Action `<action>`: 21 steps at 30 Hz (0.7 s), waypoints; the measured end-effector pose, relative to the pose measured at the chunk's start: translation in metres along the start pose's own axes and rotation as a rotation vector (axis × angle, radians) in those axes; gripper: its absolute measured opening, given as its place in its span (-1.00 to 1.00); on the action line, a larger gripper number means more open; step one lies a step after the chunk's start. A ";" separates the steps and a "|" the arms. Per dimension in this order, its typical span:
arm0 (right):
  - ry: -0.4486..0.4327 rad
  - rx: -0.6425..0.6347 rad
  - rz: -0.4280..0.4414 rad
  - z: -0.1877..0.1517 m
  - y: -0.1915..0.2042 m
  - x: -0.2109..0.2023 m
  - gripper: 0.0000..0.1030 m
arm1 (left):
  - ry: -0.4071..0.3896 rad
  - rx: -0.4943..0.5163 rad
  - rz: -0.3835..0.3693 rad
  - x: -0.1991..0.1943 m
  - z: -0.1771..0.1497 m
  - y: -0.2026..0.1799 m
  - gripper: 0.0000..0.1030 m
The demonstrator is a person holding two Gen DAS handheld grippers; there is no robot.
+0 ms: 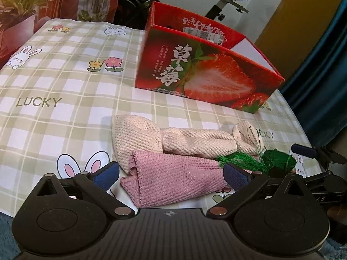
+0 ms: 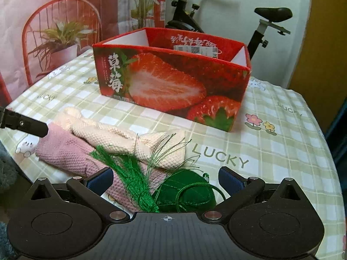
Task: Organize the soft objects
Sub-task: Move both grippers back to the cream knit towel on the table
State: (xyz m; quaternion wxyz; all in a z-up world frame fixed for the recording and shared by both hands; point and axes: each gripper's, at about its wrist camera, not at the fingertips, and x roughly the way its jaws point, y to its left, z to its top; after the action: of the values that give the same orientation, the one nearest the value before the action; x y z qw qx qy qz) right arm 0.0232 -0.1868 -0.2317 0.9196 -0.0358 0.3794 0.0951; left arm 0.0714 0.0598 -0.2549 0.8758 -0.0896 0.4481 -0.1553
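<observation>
While both grippers sit low in their frames with fingers spread and nothing between the pads, the red box (image 1: pixel 208 69) stands upper right of centre in the left wrist view and upper centre in the right wrist view (image 2: pixel 173 80). It is open-topped, printed with a halved strawberry and white characters; its inside shows white walls and a label on the far wall, but its floor is hidden, so its contents cannot be told. Below it, on the checked cloth (image 1: pixel 65 82), lie the soft things, well apart from the box. A cream knit (image 1: pixel 173 138) lies folded across the middle, ribbed and thick. A pink knit (image 1: pixel 173 177) lies in front of it and touches it, reaching into the gap of the left gripper (image 1: pixel 171 176). A green tassel (image 2: pixel 132 177) spreads over the pink knit's right end, and a green pouch (image 2: pixel 186 192) with a cord sits in the gap of the right gripper (image 2: pixel 166 182), bottom centre of that view.
</observation>
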 end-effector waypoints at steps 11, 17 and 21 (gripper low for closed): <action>-0.032 0.086 0.050 0.018 -0.027 0.010 0.57 | -0.116 -0.026 0.023 -0.012 0.029 0.018 0.99; -0.013 0.094 0.045 0.025 -0.034 0.027 0.45 | -0.097 -0.032 0.081 0.002 0.038 0.032 0.99; 0.024 0.043 0.059 0.021 -0.021 0.043 0.44 | -0.060 -0.035 0.090 0.014 0.035 0.038 0.97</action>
State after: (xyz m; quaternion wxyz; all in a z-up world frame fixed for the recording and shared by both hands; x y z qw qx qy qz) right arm 0.0724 -0.1978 -0.2473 0.9124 -0.0060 0.3931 0.1136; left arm 0.1145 0.0913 -0.2563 0.8933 -0.0892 0.4277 -0.1053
